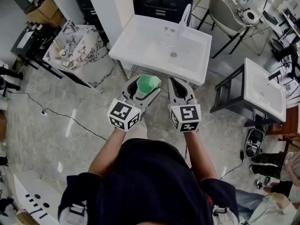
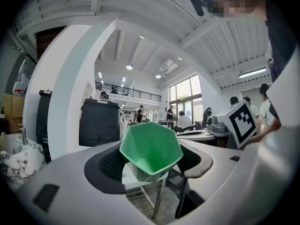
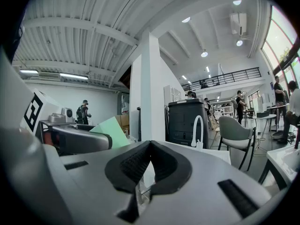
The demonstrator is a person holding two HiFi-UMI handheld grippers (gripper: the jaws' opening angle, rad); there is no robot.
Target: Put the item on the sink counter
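A green faceted cup (image 1: 148,84) sits between the jaws of my left gripper (image 1: 142,88), which is shut on it just in front of the white sink counter's (image 1: 136,39) near edge. From the left gripper view the cup (image 2: 151,150) faces me with its open mouth, tilted, pressed between both black pads. My right gripper (image 1: 180,89) hangs beside it on the right, shut and with nothing in it; its black pads (image 3: 151,165) meet at the tips. The cup (image 3: 110,128) shows pale green at the left of the right gripper view. The white faucet (image 1: 185,17) stands at the counter's back.
A marble basin (image 1: 75,46) stands to the left, a second white sink (image 1: 265,90) on a dark frame to the right. A grey chair (image 1: 229,20) is behind the counter. A cable (image 1: 70,116) lies on the polished floor. People sit at the lower right.
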